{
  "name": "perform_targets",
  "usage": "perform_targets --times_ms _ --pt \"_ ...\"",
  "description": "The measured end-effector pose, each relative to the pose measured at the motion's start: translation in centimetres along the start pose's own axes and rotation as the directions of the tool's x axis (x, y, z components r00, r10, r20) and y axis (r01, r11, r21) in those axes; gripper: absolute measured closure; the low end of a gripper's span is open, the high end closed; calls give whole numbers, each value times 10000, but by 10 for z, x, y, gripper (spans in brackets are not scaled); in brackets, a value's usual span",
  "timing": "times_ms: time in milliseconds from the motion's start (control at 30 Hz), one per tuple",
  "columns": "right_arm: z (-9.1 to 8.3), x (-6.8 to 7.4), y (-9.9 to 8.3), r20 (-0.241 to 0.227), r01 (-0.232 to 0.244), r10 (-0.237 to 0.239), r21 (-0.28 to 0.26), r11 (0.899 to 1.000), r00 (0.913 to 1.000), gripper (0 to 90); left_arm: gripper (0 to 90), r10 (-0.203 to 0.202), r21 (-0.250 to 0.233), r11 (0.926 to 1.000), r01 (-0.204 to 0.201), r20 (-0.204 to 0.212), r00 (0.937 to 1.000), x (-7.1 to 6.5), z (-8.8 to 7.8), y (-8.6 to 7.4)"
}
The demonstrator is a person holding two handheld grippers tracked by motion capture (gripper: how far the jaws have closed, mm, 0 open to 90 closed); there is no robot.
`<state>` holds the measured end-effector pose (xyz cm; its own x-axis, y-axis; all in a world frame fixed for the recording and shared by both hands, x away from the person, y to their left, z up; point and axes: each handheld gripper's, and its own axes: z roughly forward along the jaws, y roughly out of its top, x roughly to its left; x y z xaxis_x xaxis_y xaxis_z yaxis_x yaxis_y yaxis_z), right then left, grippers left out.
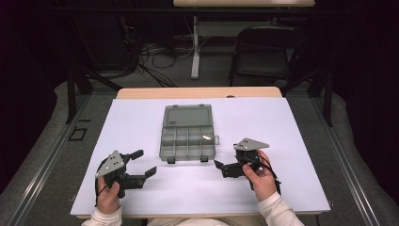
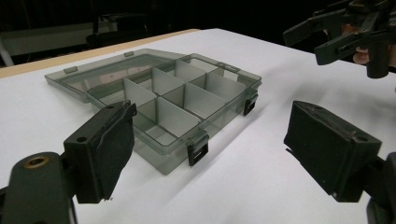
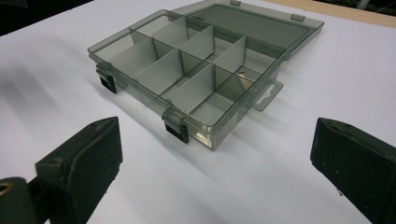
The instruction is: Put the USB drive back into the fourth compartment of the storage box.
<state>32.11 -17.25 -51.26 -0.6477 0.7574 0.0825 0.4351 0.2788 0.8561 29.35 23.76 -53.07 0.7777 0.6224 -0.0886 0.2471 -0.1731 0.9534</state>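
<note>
A clear grey compartment box (image 1: 163,141) lies open in the middle of the white mat, its lid (image 1: 187,116) folded flat behind it. A small pale piece (image 1: 206,137) rests in a compartment on the box's right side; it also appears as the pale piece (image 3: 241,74) in the right gripper view. My left gripper (image 1: 145,163) is at the box's front left, open and holding nothing. At the front right my right gripper (image 1: 227,156) is open too, with only mat between its jaws. Both point toward the box (image 2: 224,75), whose two black latches face me.
The white mat (image 1: 282,122) covers a wooden table (image 1: 197,92). A dark folding chair (image 1: 263,52) and cables lie on the floor beyond the far edge. The right gripper (image 2: 327,35) shows at the top right of the left gripper view.
</note>
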Motion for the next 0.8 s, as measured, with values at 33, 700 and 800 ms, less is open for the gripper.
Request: perform_targets --times_ms 33,700,800 --pt "-6 1 -1 122 91 -91 -36 10000 9999 19 156 -2 2 10000 2 10 10000 0 0 0" --pt "-56 -24 -36 1178 -461 533 -629 9970 9916 19 156 49 16 10000 -49 -63 10000 -2 0 1" --pt "-56 -28 -43 1139 -825 886 -570 9950 9895 19 156 39 36 10000 -39 -36 10000 -1 0 1"
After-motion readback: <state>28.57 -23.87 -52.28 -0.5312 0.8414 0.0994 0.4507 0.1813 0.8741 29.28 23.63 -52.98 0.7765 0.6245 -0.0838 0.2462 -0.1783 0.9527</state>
